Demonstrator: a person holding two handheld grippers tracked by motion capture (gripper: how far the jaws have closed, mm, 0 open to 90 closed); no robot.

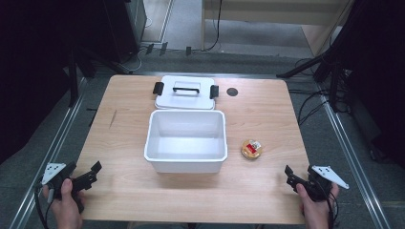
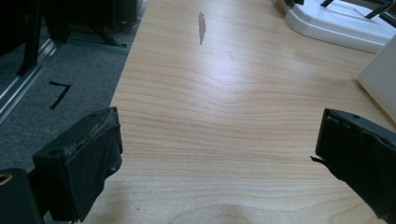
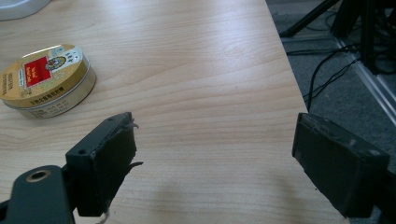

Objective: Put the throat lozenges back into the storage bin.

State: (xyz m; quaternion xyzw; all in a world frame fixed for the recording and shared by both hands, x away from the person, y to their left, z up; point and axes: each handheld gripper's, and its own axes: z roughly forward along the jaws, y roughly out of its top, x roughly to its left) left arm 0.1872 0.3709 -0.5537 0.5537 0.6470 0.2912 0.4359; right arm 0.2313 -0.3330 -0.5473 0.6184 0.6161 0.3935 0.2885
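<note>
Gold round tin (image 1: 251, 149) on wooden tabletop (image 1: 267, 114), right of white bin (image 1: 185, 141), far-left of right gripper (image 1: 292, 180), jaws wide, left gripper (image 1: 90, 174) jaws wide, both empty.

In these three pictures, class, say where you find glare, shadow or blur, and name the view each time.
High view: the surroundings are dark, the table evenly lit, the round tin small and soft. Left gripper view: pale glare on the wood past the left gripper; the white lid is slightly soft. Right gripper view: faint shadow under the right gripper; the tin's label is readable.
</note>
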